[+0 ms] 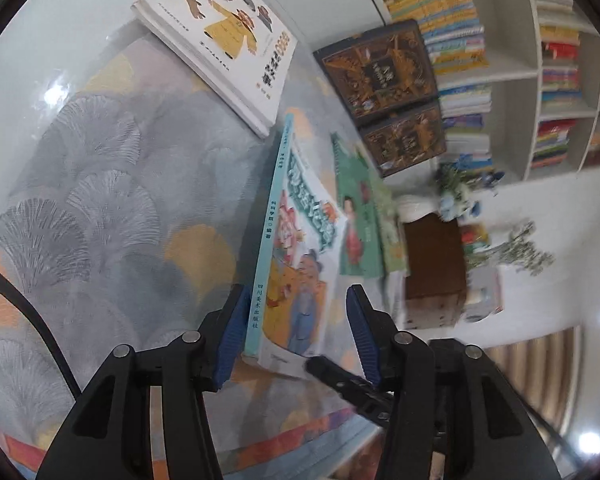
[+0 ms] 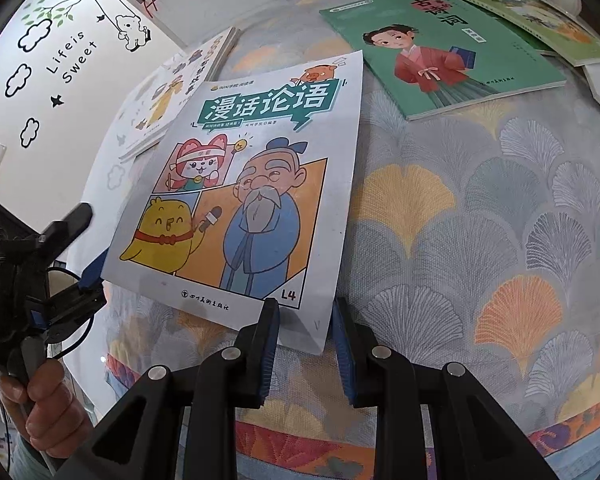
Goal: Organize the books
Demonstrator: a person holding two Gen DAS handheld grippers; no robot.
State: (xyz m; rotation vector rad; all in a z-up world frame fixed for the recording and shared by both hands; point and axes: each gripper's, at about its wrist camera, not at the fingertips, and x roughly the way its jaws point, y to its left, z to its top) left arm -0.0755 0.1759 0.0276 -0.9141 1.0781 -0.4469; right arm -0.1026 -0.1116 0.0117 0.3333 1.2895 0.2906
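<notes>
The comic book (image 2: 256, 184) is up off the table (image 2: 480, 208), tilted, its cover facing the right wrist camera and its teal spine (image 1: 270, 236) running toward the left one. The right tongs (image 2: 304, 344) are pinched down on the bottom right corner of that cover, the white edge caught between the blue pads (image 2: 270, 344). The left tongs (image 1: 296, 328) stand part open around the spine end: the left pad lies against the spine, the right pad stands clear of the cover with a gap showing. In the right view the left tongs (image 2: 88, 276) sit at the book's lower left corner, with a hand (image 2: 40, 404) wrapped round the handle below. Now the open room: to the right of the raised book the patterned cloth lies bare all the way to the table's near edge. Beyond its top edge, the green book (image 2: 452, 52) lies flat, well apart, with a lighter green book (image 2: 536, 20) just past it, overlapping its far corner. On the left, the white book (image 2: 172, 92) lies partly behind the comic's upper left edge. Two dark ornate books (image 1: 396, 96) sit side by side at the far table edge, and behind them the bookshelf (image 1: 516, 72) is packed with spines.
</notes>
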